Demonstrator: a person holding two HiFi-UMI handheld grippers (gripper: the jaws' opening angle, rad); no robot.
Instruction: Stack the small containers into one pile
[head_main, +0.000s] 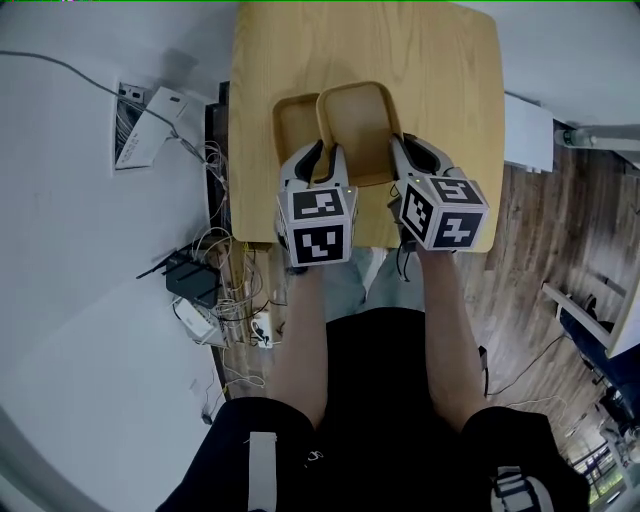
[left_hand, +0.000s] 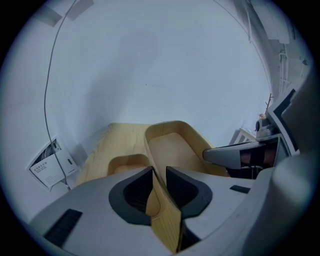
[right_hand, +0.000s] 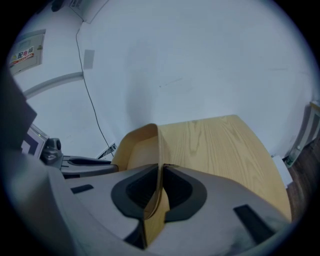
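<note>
A light wooden container (head_main: 358, 130) with rounded corners hangs lifted above the wooden table (head_main: 450, 80), held from both sides. My left gripper (head_main: 318, 162) is shut on its left wall, which stands between the dark pads (left_hand: 135, 190). My right gripper (head_main: 410, 158) is shut on its right wall, a thin edge pinched between the pads (right_hand: 180, 187). In the left gripper view the held container (left_hand: 175, 145) opens ahead. A second wooden container (head_main: 293, 122) rests on the table just left of and under the held one, partly covered; it also shows low in the left gripper view (left_hand: 125, 162).
The table's bare right half (right_hand: 225, 145) stretches beyond the held container (right_hand: 140, 147). On the white floor to the left lie a white box (head_main: 150, 125), a black router (head_main: 190, 280) and tangled cables. A white unit (head_main: 528, 130) stands right of the table.
</note>
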